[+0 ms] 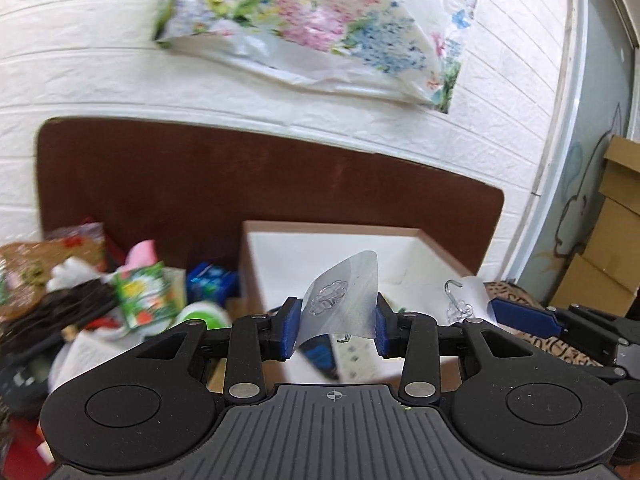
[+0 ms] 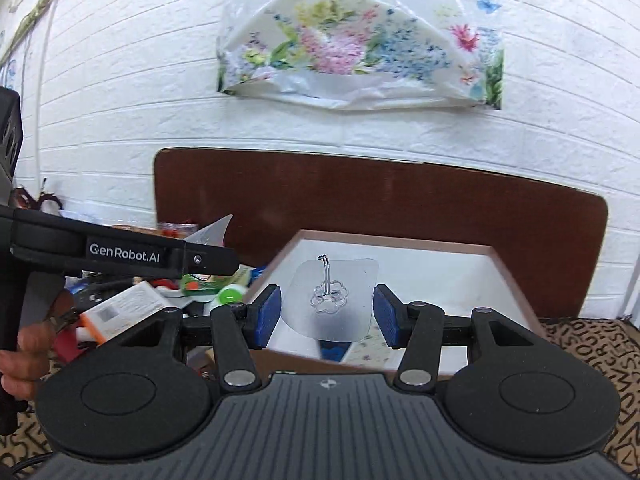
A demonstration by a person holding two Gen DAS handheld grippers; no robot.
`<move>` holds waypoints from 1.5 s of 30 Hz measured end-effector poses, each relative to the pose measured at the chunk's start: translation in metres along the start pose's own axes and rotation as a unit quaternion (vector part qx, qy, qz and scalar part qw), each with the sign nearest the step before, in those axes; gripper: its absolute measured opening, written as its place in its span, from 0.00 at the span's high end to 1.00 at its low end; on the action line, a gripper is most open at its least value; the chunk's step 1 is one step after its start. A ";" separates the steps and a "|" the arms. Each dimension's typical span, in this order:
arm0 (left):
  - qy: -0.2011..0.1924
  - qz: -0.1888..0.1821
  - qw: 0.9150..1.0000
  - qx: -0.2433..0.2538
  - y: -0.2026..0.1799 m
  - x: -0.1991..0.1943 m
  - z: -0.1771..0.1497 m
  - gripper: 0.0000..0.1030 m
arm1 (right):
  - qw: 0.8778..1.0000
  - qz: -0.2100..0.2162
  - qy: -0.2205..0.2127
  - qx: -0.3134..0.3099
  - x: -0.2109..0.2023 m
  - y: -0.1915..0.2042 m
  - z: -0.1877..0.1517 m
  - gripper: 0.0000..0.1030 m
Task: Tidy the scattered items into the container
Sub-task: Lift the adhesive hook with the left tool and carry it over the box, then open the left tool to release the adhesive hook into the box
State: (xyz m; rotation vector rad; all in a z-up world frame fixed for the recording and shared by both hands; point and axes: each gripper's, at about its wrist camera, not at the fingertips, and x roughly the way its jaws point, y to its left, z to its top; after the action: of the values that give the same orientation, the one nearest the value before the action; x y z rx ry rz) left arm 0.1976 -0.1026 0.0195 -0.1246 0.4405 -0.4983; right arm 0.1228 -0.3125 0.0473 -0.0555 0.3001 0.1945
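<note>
My left gripper [image 1: 338, 326] is shut on a clear adhesive hook sheet [image 1: 344, 296], bent between its blue pads, held over the near edge of the white box [image 1: 400, 252] with a brown rim. My right gripper [image 2: 326, 316] holds a second clear hook sheet [image 2: 330, 296] between its pads; the pads stand close to its edges and I cannot tell if they press it. That sheet hangs over the same box [image 2: 440, 268]. The left gripper also shows in the right wrist view [image 2: 208, 258], to the left, with its sheet sticking up. The right gripper's finger [image 1: 524, 314] shows at the right of the left wrist view.
A pile of scattered items lies left of the box: a flowered green packet [image 1: 144, 296], a blue packet [image 1: 212, 282], a green round lid [image 1: 204, 314], a black bundle [image 1: 68, 308]. A brown board [image 1: 280, 184] stands behind against the white brick wall. Cardboard boxes [image 1: 608, 232] stand at far right.
</note>
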 end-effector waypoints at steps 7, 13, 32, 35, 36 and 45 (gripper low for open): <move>0.036 -0.016 0.999 0.009 -0.029 0.062 0.020 0.64 | 0.999 -0.034 0.018 0.003 0.027 -0.040 0.007 0.45; 0.075 -0.014 0.997 0.033 -0.049 0.116 0.016 0.63 | 0.997 -0.059 0.052 0.000 0.054 -0.070 -0.001 0.45; 0.139 -0.018 0.989 0.043 -0.058 0.179 -0.008 0.34 | 0.990 -0.078 0.119 0.011 0.095 -0.108 -0.026 0.43; 0.138 -0.025 0.990 0.033 -0.056 0.178 -0.007 0.18 | 0.990 -0.073 0.117 0.019 0.095 -0.109 -0.026 0.36; 0.134 -0.027 0.990 0.029 -0.055 0.176 -0.007 0.13 | 0.990 -0.073 0.116 0.018 0.094 -0.108 -0.026 0.30; 0.100 -0.034 0.994 0.022 -0.050 0.156 -0.004 0.00 | 0.994 -0.072 0.084 0.002 0.082 -0.095 -0.022 0.01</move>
State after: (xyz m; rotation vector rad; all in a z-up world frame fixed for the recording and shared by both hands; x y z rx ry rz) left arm 0.2970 -0.2228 -0.0321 -0.0470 0.6222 -0.5896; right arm 0.2118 -0.3924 0.0044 -0.0890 0.4632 0.0453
